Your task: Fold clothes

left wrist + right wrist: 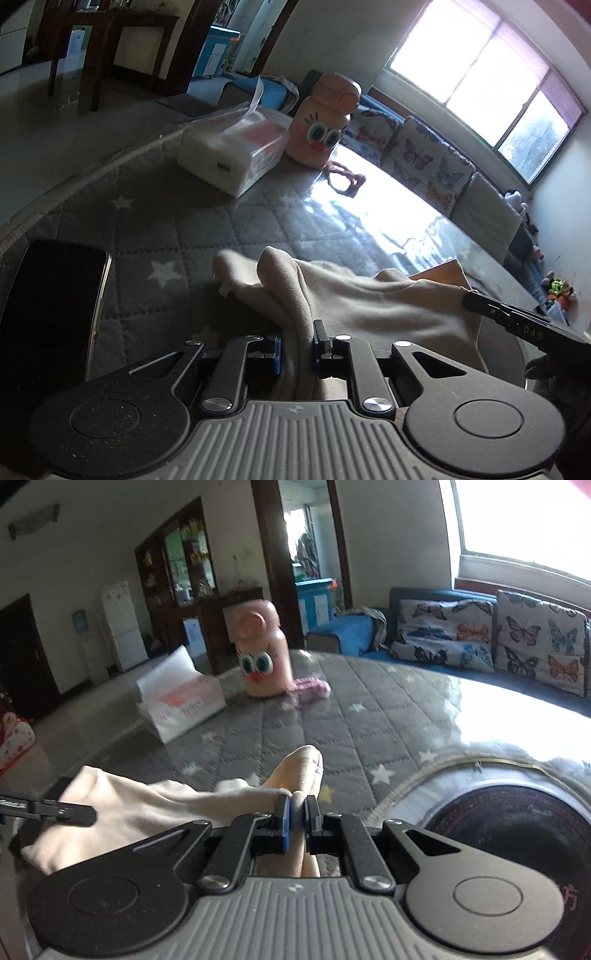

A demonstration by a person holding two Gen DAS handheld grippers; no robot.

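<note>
Both fingers [277, 349] [283, 821] tight on the beige garment [369, 299].

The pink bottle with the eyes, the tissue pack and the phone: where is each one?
Pink bottle [264, 657], right wrist view: on its body beside the painted eyes.
Tissue pack [229, 155], left wrist view: on its top face.
Phone [51, 314], left wrist view: middle of its dark screen.

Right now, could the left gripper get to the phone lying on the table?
Probably not yet: the left gripper is shut on the beige garment. The phone lies close on its left, nothing between them.
</note>
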